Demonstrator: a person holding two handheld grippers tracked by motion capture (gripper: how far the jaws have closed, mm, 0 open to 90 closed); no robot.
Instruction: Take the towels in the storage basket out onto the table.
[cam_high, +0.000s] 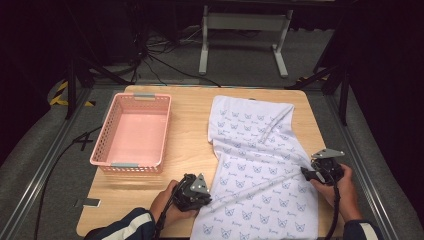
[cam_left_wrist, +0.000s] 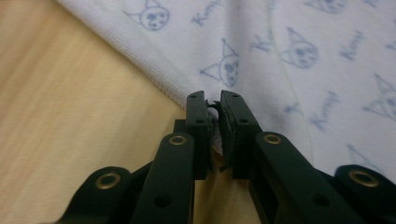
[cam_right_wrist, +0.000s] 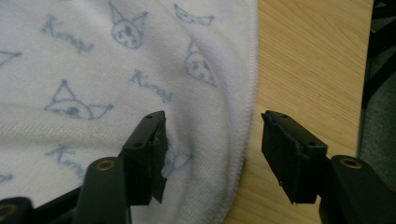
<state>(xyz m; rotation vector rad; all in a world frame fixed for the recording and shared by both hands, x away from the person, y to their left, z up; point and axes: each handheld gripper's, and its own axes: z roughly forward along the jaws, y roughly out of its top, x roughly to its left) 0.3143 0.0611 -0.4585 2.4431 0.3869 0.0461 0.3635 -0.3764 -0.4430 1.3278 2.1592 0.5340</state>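
Two tongs work printed towel (cam_high: 260, 165) spread on bench (cam_high: 185, 150) beside pink basket (cam_high: 132, 132): left tongs (cam_left_wrist: 212, 100) pinch near hem, right tongs (cam_right_wrist: 212, 140) gape astride opposite edge. You likely close right next, then fold.

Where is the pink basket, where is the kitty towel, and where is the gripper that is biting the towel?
pink basket (cam_high: 165, 131): high view, on its right wall.
kitty towel (cam_high: 252, 150): high view, on its flat middle.
left gripper (cam_left_wrist: 213, 103): left gripper view, between the jaws shut on the towel's edge.
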